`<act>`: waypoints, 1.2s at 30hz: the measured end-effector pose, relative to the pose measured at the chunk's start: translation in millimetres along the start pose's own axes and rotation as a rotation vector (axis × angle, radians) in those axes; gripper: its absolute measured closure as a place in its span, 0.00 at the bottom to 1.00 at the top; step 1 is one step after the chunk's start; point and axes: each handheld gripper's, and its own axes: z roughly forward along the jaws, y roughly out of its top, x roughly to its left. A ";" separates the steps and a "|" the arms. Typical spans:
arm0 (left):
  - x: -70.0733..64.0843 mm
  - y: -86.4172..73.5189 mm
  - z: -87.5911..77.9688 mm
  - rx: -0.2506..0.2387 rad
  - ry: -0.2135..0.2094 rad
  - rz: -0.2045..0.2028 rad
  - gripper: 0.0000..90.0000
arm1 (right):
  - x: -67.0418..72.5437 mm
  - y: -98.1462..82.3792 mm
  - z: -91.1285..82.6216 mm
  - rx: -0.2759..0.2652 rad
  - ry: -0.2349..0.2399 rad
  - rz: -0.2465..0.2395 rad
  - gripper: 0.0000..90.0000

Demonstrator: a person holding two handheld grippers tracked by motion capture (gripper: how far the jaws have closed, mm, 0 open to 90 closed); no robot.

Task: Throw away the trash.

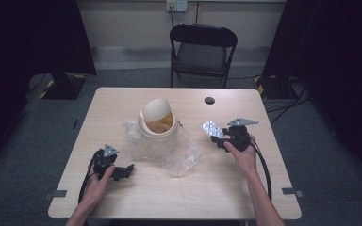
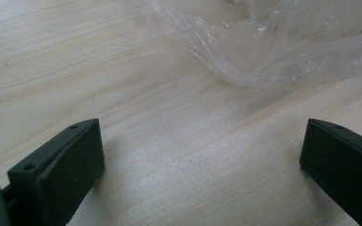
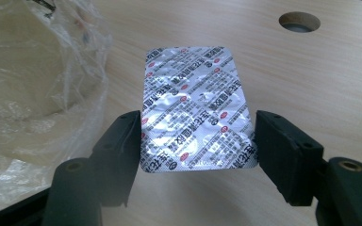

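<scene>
A: What is held by the right gripper [image 3: 198, 141]?
B: A blister pack [image 3: 195, 106] is clamped above the table [image 1: 226, 183], beside the bin [image 1: 158, 123]. The left gripper [image 2: 202, 160] is spread wide, nothing grasped.

1. One foil blister pack [image 3: 195, 108] of pills, silver with printed lettering.
2. One cream bin [image 1: 158, 123] with a swing lid.
3. One clear plastic bag [image 1: 169, 149] around the bin.
4. Two hand-held grippers: the left gripper [image 1: 128, 169] and the right gripper [image 1: 214, 137].
5. One wooden table [image 1: 179, 193], with one round cable hole [image 1: 209, 100].
6. One black folding chair [image 1: 202, 49].
</scene>
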 end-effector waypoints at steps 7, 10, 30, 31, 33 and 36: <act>0.0 0.0 0.1 -0.001 0.000 -0.001 0.00 | 8.8 8.7 -6.9 -0.020 0.027 -0.012 0.38; 0.0 0.0 0.1 -0.001 0.000 -0.001 0.00 | 14.3 12.3 -8.2 -0.022 0.045 -0.016 0.38; 0.0 0.0 0.0 0.000 0.000 0.000 0.00 | 53.2 43.3 -28.9 -0.085 0.139 -0.072 0.38; 0.0 0.0 0.0 0.000 0.000 0.000 0.00 | 55.2 44.7 -29.7 -0.088 0.142 -0.079 0.38; 0.0 0.0 0.0 0.000 0.000 0.000 0.00 | 59.1 47.4 -31.2 -0.102 0.151 -0.079 0.38; 0.0 0.0 0.0 0.000 0.000 0.000 0.00 | 66.0 53.7 -31.8 -0.106 0.161 -0.096 0.38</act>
